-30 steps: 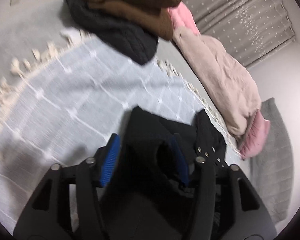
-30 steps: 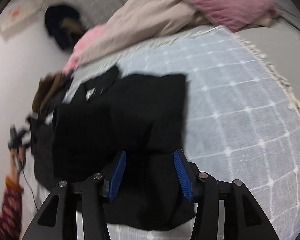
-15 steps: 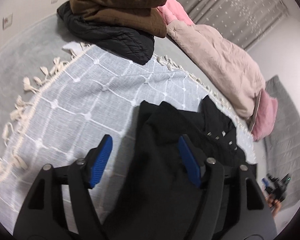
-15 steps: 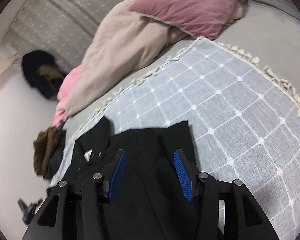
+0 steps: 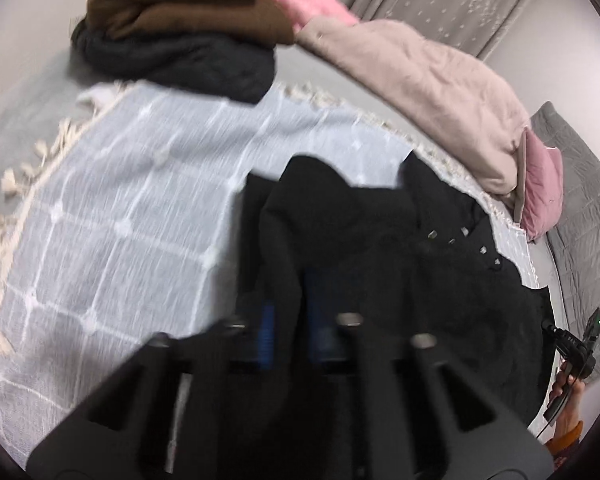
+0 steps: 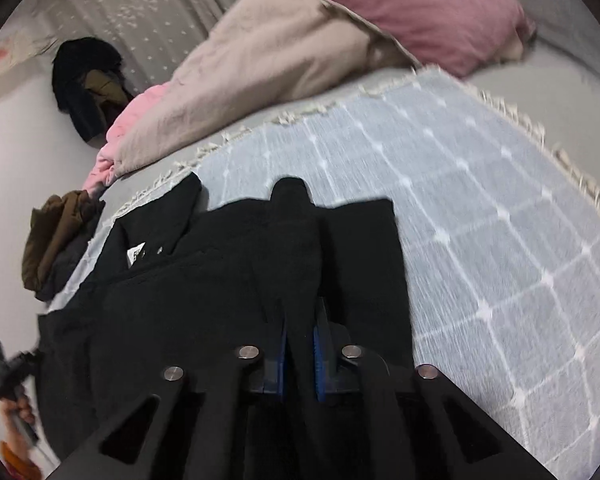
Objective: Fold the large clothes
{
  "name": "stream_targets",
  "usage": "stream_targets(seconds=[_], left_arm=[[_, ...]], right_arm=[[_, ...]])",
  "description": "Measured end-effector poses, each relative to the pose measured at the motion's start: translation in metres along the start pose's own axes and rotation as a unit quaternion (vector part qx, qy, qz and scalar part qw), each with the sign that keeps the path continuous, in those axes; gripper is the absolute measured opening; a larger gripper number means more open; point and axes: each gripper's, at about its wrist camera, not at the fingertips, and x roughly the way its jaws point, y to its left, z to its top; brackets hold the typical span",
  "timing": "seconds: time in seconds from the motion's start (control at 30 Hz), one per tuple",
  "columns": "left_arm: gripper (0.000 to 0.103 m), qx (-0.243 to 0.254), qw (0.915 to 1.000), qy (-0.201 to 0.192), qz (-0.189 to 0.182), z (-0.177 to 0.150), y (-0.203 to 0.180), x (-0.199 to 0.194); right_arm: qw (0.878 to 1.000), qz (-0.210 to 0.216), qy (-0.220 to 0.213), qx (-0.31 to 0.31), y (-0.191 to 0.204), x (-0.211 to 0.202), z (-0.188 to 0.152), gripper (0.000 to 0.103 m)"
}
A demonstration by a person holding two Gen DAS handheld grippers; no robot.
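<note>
A large black garment (image 5: pixel 380 248) with metal snaps lies on a pale blue checked blanket (image 5: pixel 120 208). My left gripper (image 5: pixel 290 320) is shut on a raised fold of the black garment at its near edge. In the right wrist view the same black garment (image 6: pixel 228 272) shows a white label near its collar, and my right gripper (image 6: pixel 300 332) is shut on another pinched fold of it, with the blanket (image 6: pixel 480 208) to the right.
A brown and a dark quilted garment (image 5: pixel 180 40) are stacked at the blanket's far corner. A beige duvet (image 5: pixel 420 80) and a pink pillow (image 6: pixel 420 12) lie along the far edge. The blanket has a tasselled fringe (image 5: pixel 16 184). Grey curtains hang behind.
Both grippers were open over the black garment half a second ago; both have closed on folds of it. The views have shifted and are blurred by motion.
</note>
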Motion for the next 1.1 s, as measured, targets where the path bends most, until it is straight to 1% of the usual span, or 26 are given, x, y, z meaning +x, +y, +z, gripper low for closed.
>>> stream_targets(seconds=[0.03, 0.07, 0.17, 0.3, 0.33, 0.4, 0.5, 0.57, 0.6, 0.63, 0.73, 0.77, 0.83, 0.9, 0.93, 0.97, 1.0, 1.03, 1.07, 1.1], left_arm=[[0.007, 0.007, 0.9998, -0.014, -0.009, 0.005, -0.006, -0.006], [0.006, 0.014, 0.9996, -0.023, -0.01, 0.009, -0.011, -0.01], [0.006, 0.035, 0.9967, -0.073, -0.012, 0.027, -0.028, -0.027], [0.006, 0.037, 0.9893, -0.141, -0.011, 0.062, -0.049, -0.04], [0.006, 0.043, 0.9864, -0.159, -0.006, 0.075, -0.057, -0.039], [0.006, 0.058, 0.9821, -0.179, 0.014, 0.092, -0.069, -0.029], [0.006, 0.068, 0.9788, -0.189, 0.042, 0.112, -0.078, -0.002], [0.006, 0.075, 0.978, -0.184, 0.065, 0.118, -0.078, 0.023], [0.006, 0.078, 0.9781, -0.175, 0.081, 0.119, -0.075, 0.041], [0.006, 0.08, 0.9784, -0.168, 0.09, 0.117, -0.073, 0.052], [0.006, 0.081, 0.98, -0.125, 0.132, 0.107, -0.055, 0.1], [0.007, 0.088, 0.9793, -0.104, 0.15, 0.1, -0.049, 0.117], [0.007, 0.094, 0.9794, -0.074, 0.163, 0.094, -0.043, 0.135], [0.008, 0.09, 0.9796, -0.066, 0.167, 0.098, -0.042, 0.137], [0.01, 0.098, 0.9757, -0.067, 0.184, 0.1, -0.043, 0.136], [0.012, 0.109, 0.9703, -0.068, 0.205, 0.101, -0.046, 0.135], [0.012, 0.124, 0.962, -0.065, 0.234, 0.101, -0.047, 0.134], [0.012, 0.131, 0.9578, -0.061, 0.248, 0.103, -0.049, 0.134], [0.012, 0.137, 0.9537, -0.055, 0.262, 0.103, -0.047, 0.131], [0.012, 0.136, 0.9533, -0.049, 0.265, 0.102, -0.045, 0.125]], right_arm=[[1.0, -0.008, -0.013, -0.007, 0.004, -0.004, 0.002, 0.006], [1.0, -0.014, -0.025, -0.011, 0.007, -0.007, 0.004, 0.006], [0.997, -0.028, -0.066, -0.001, 0.01, -0.018, 0.02, 0.005], [0.991, -0.062, -0.119, -0.01, 0.022, -0.02, 0.055, 0.005], [0.99, -0.068, -0.126, -0.013, 0.025, -0.018, 0.063, 0.005], [0.986, -0.083, -0.143, -0.015, 0.031, -0.01, 0.085, 0.005], [0.983, -0.092, -0.16, -0.013, 0.038, 0.006, 0.112, 0.005], [0.982, -0.104, -0.158, -0.019, 0.041, 0.022, 0.123, 0.005], [0.982, -0.111, -0.15, -0.023, 0.042, 0.035, 0.128, 0.005], [0.983, -0.116, -0.14, -0.027, 0.043, 0.049, 0.131, 0.005], [0.983, -0.142, -0.108, -0.041, 0.042, 0.086, 0.127, 0.005], [0.984, -0.144, -0.098, -0.04, 0.039, 0.095, 0.124, 0.005], [0.987, -0.138, -0.08, -0.035, 0.031, 0.109, 0.119, 0.006], [0.986, -0.146, -0.071, -0.034, 0.023, 0.115, 0.116, 0.007], [0.986, -0.152, -0.066, -0.028, 0.017, 0.116, 0.117, 0.008], [0.984, -0.168, -0.063, -0.015, 0.01, 0.114, 0.118, 0.008], [0.979, -0.191, -0.066, -0.001, 0.004, 0.111, 0.119, 0.008], [0.974, -0.215, -0.072, 0.02, -0.005, 0.103, 0.12, 0.008], [0.972, -0.22, -0.076, 0.035, -0.012, 0.095, 0.12, 0.01], [0.972, -0.218, -0.074, 0.051, -0.022, 0.084, 0.119, 0.011]])
